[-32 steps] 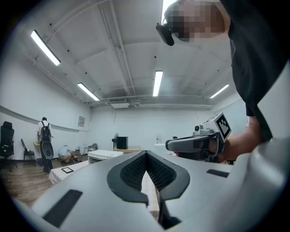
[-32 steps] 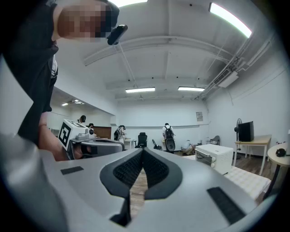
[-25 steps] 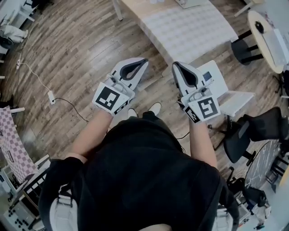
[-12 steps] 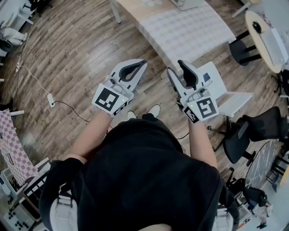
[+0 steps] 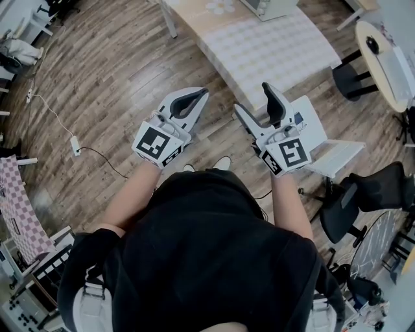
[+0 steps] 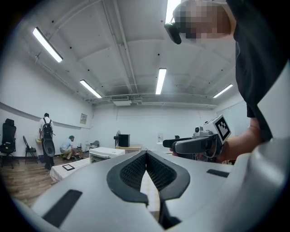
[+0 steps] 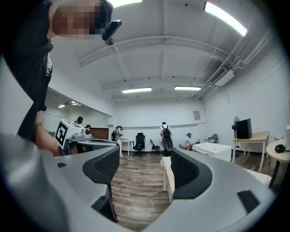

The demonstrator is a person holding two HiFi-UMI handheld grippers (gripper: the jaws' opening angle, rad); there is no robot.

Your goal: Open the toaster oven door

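Observation:
A pale boxy appliance (image 5: 267, 5), likely the toaster oven, stands on the far end of the checked-cloth table (image 5: 259, 39), cut off by the top edge. It also shows small in the left gripper view (image 6: 106, 153) and the right gripper view (image 7: 213, 149). Both grippers hang in the air in front of the person's chest, well short of the table. My left gripper (image 5: 202, 92) (image 6: 146, 153) is shut on nothing. My right gripper (image 5: 251, 97) (image 7: 145, 156) has its jaws opening wide, with only floor and the table's end seen between them.
Wood floor lies below. A white slab-like stand (image 5: 318, 130) sits under the right gripper, with black office chairs (image 5: 363, 188) to its right and a round white table (image 5: 386, 52) beyond. A cable and power strip (image 5: 74, 142) lie at the left. People stand far across the room (image 7: 165, 136).
The right gripper's jaws have gone from shut to wide apart. Both grippers have stayed at chest height, drifting only slightly. The left gripper stays shut.

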